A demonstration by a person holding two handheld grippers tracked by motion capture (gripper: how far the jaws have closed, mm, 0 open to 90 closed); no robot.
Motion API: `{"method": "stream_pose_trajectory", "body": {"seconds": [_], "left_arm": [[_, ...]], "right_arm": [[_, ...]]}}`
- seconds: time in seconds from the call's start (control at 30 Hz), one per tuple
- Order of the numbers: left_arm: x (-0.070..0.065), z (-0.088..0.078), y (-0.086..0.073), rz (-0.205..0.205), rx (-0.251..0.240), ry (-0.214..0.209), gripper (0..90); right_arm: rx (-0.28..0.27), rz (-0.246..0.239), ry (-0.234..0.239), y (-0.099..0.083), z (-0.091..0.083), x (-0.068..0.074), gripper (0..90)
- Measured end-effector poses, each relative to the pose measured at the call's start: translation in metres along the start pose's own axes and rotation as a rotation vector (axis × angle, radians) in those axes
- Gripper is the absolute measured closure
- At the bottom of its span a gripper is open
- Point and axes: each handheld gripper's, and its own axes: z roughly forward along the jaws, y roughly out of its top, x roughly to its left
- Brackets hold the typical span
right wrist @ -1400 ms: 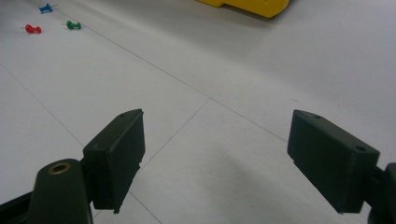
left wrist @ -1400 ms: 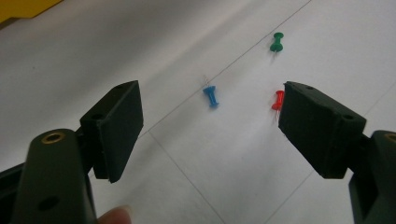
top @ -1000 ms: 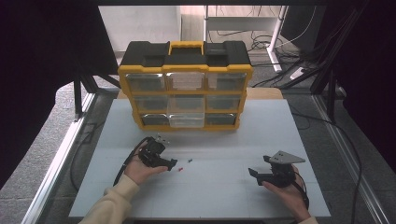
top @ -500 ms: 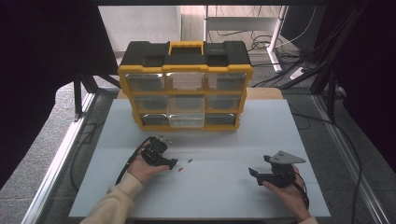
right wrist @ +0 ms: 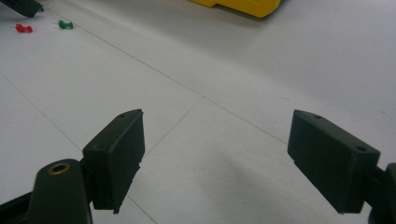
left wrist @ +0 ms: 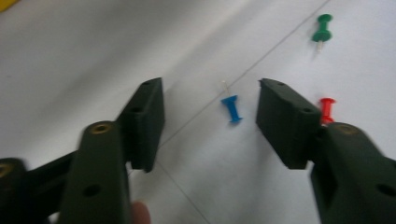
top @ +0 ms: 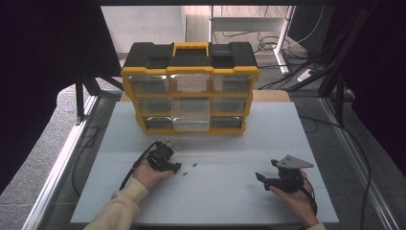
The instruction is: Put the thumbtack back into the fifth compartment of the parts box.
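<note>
Three push pins lie on the white table (top: 230,191). A blue pin (left wrist: 231,108) lies between the spread jaws of my left gripper (left wrist: 210,119), which is open and low over the table. A red pin (left wrist: 327,106) (top: 185,172) lies just beside its right jaw, and a green pin (left wrist: 321,30) (top: 195,165) a little farther on. In the high view my left gripper (top: 171,165) is left of centre. My right gripper (top: 262,178) (right wrist: 215,158) stands open at the right with nothing between its jaws; it sees the red pin (right wrist: 23,28) and the green pin (right wrist: 65,24) far off.
A yellow and black drawer organiser (top: 190,86) stands at the back of the table, its lower middle drawer (top: 191,122) pulled out a little. Cables trail from both grippers. Dark floor and metal frame rails flank the table.
My left gripper has moved slightly right and forward toward the pins. The right gripper has stayed almost where it was.
</note>
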Motion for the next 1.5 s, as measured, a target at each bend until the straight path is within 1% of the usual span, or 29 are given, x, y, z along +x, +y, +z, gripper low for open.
{"method": "stream_pose_trajectory", "body": {"seconds": [0.07, 0.1, 0.23, 0.27, 0.3, 0.33, 0.4, 0.43, 0.47, 0.5, 0.57, 0.8, 1.0, 1.27, 1.37, 1.4, 1.47, 1.5], "left_arm": [[0.000, 0.000, 0.000, -0.001, 0.001, -0.005, 51.6], [0.000, -0.001, 0.000, -0.006, 0.001, -0.006, 51.6], [-0.001, -0.001, 0.000, -0.011, 0.003, -0.005, 60.3], [-0.001, -0.002, -0.001, -0.013, 0.004, -0.007, 60.3], [-0.001, -0.002, -0.001, -0.015, 0.005, -0.006, 65.3], [-0.001, -0.002, 0.000, -0.017, 0.008, -0.007, 65.3], [-0.001, -0.003, -0.001, -0.018, 0.012, -0.010, 73.5], [0.000, -0.003, -0.001, -0.023, 0.006, -0.013, 73.5], [0.000, -0.002, -0.001, -0.025, 0.002, -0.019, 76.6], [0.001, -0.002, -0.001, -0.026, 0.001, -0.027, 82.3], [0.001, -0.003, -0.002, -0.025, -0.001, -0.033, 84.0], [0.001, -0.003, -0.003, -0.018, -0.008, -0.037, 84.8], [0.003, -0.003, -0.004, -0.023, -0.018, -0.049, 85.0], [0.006, -0.003, -0.007, -0.031, -0.048, -0.060, 85.2], [0.007, -0.006, -0.007, -0.033, -0.063, -0.068, 85.1], [0.007, -0.007, -0.008, -0.046, -0.070, -0.070, 85.2], [0.008, -0.011, -0.008, -0.052, -0.082, -0.070, 85.2], [0.010, -0.014, -0.009, -0.042, -0.082, -0.071, 85.2]], "right_arm": [[0.000, 0.002, -0.003, 0.000, 0.000, 0.000, 18.9], [0.000, 0.002, -0.003, 0.000, 0.000, 0.000, 18.9], [0.003, 0.002, -0.006, 0.000, 0.000, 0.000, 19.0], [0.003, 0.002, -0.006, 0.000, 0.000, 0.000, 19.0], [0.003, 0.002, -0.007, 0.000, 0.000, 0.000, 19.0], [0.003, 0.002, -0.007, 0.000, 0.000, 0.000, 19.0], [0.004, 0.002, -0.009, 0.000, 0.000, 0.000, 19.0], [0.004, 0.002, -0.009, 0.000, 0.000, 0.000, 19.0], [0.004, 0.001, -0.009, 0.000, 0.000, 0.000, 19.0], [0.005, 0.001, -0.010, 0.000, 0.000, 0.000, 19.0], [0.006, 0.001, -0.012, 0.000, 0.000, 0.000, 19.0], [0.011, -0.005, -0.018, 0.000, 0.000, 0.000, 19.0], [0.011, -0.008, -0.017, -0.001, 0.000, 0.000, 19.1], [0.014, -0.006, -0.024, -0.001, 0.000, 0.000, 19.1], [0.013, -0.006, -0.025, -0.001, 0.000, 0.000, 19.1], [0.014, -0.006, -0.025, -0.001, 0.000, 0.000, 19.1], [0.012, -0.003, -0.026, -0.001, 0.000, -0.001, 19.1], [0.012, -0.003, -0.026, -0.001, 0.000, -0.001, 19.1]]}}
